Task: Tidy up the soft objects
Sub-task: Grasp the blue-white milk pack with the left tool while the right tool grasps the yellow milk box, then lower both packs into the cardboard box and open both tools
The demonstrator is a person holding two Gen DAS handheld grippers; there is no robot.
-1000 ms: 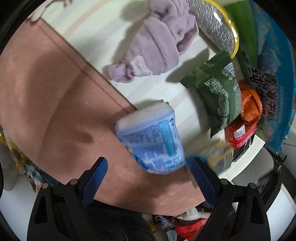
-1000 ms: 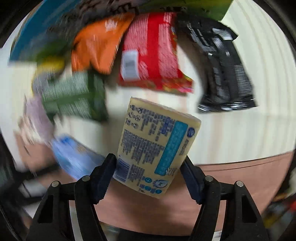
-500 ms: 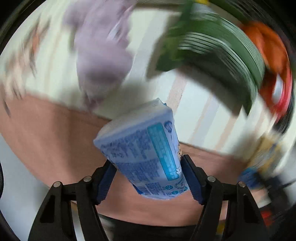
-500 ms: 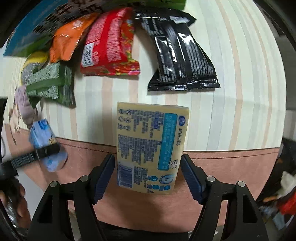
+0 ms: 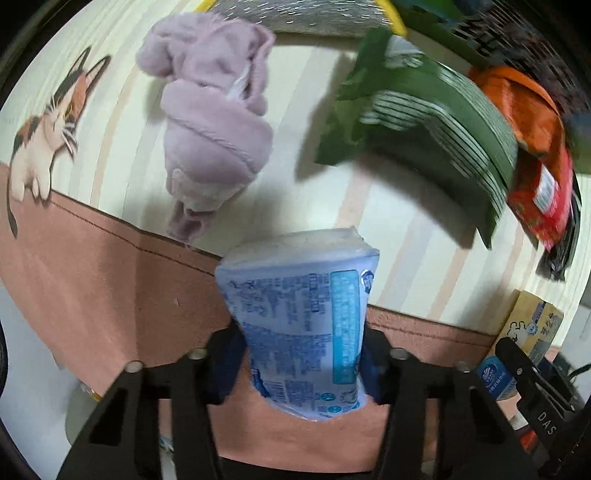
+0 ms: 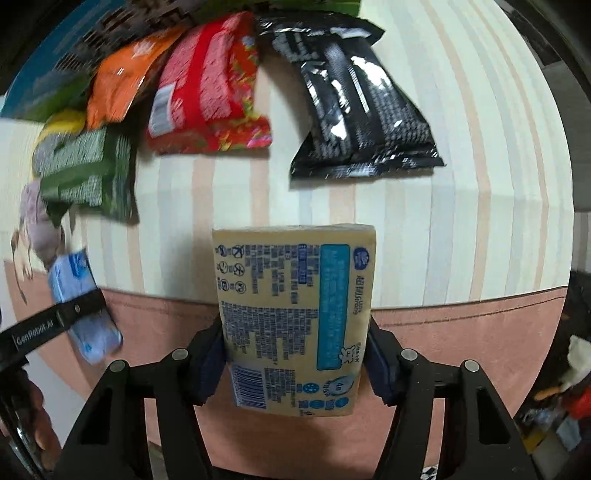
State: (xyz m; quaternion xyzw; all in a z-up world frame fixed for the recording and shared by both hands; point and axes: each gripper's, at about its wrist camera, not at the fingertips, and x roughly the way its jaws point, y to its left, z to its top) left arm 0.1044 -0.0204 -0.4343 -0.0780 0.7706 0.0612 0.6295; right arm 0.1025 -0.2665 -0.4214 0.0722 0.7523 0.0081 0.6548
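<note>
My left gripper [image 5: 301, 354] is shut on a blue tissue pack [image 5: 299, 314] and holds it above the striped tablecloth's pink border. My right gripper [image 6: 295, 354] is shut on a yellow tissue pack [image 6: 295, 314] over the same border. The blue pack and the left gripper also show at the left of the right wrist view [image 6: 83, 306]. The yellow pack shows at the right edge of the left wrist view [image 5: 532, 328]. A lilac plush garment [image 5: 214, 122] lies crumpled on the cloth beyond the blue pack.
Snack bags lie in a row at the far side: green [image 6: 86, 170], orange [image 6: 125, 81], red [image 6: 207, 88] and black [image 6: 354, 96]. A large blue-green bag [image 6: 55, 74] lies behind them. A silver bag with a yellow edge [image 5: 303, 18] lies by the lilac garment. A cat print [image 5: 48, 125] marks the cloth.
The left gripper closed on the blue pack and turned it upright, swinging toward the lilac garment. The right gripper kept hold of the yellow pack and straightened it.
</note>
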